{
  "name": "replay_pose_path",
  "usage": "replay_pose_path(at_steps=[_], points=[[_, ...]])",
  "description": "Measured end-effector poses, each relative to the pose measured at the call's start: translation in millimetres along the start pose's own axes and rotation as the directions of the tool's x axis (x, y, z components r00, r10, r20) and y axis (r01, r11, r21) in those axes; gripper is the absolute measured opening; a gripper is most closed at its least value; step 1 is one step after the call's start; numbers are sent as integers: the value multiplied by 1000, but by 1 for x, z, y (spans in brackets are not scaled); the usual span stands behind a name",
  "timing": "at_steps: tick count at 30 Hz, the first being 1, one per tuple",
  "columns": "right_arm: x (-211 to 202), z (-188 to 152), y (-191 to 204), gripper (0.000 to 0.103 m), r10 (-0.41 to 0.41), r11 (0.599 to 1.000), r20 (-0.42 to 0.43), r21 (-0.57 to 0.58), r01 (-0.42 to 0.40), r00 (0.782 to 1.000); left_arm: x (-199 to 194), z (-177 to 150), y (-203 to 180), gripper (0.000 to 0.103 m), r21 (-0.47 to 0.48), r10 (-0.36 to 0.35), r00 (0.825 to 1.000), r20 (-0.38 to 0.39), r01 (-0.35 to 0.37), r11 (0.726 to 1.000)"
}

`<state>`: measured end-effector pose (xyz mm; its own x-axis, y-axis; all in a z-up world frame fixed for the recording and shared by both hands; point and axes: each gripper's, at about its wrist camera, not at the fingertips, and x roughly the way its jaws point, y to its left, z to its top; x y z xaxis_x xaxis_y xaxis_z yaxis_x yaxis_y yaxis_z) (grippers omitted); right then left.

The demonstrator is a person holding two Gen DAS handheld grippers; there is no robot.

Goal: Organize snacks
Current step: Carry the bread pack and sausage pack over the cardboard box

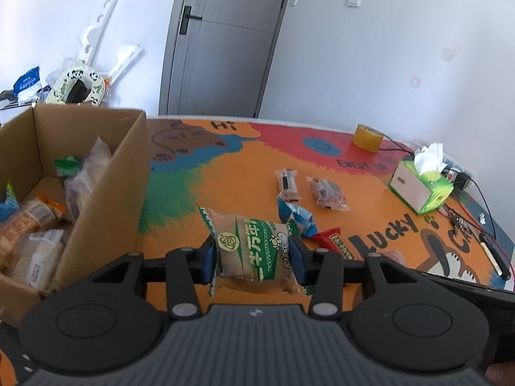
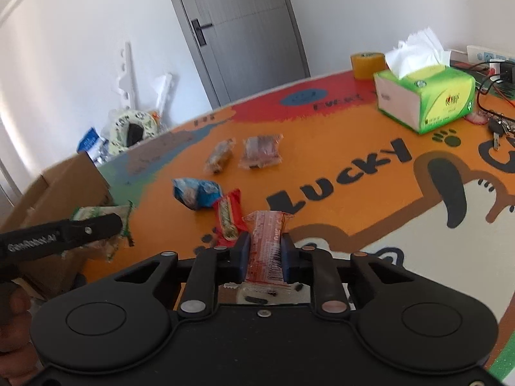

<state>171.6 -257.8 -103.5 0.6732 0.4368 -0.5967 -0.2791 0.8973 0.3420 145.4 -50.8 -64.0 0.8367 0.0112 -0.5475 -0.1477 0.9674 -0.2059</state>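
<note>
A green-wrapped cake is clamped in the left gripper, an orange-red bar in the right gripper; both are judged due for the cardboard box.

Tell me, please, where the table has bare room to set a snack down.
Bare: the stretch between the cardboard box and the loose snacks, and the patch between those snacks and the tissue box. Crowded: the snack cluster around the blue packet, and the cables behind the tissue box.

Two grippers: the left gripper clamps one green-and-brown bun pack, the right gripper one orange wafer pack. Beyond their fingertips lie four loose snacks: one red bar, one blue packet, two clear-wrapped cakes. One cardboard box, one tissue box, one tape roll.
</note>
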Motion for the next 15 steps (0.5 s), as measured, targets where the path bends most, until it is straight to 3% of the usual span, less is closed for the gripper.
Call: replay_pose_path(at_steps=[15], points=[[-31, 20, 28, 21, 172, 985, 89, 14, -174, 981, -49, 24, 12, 45, -6, 20, 992, 121, -19, 1000]])
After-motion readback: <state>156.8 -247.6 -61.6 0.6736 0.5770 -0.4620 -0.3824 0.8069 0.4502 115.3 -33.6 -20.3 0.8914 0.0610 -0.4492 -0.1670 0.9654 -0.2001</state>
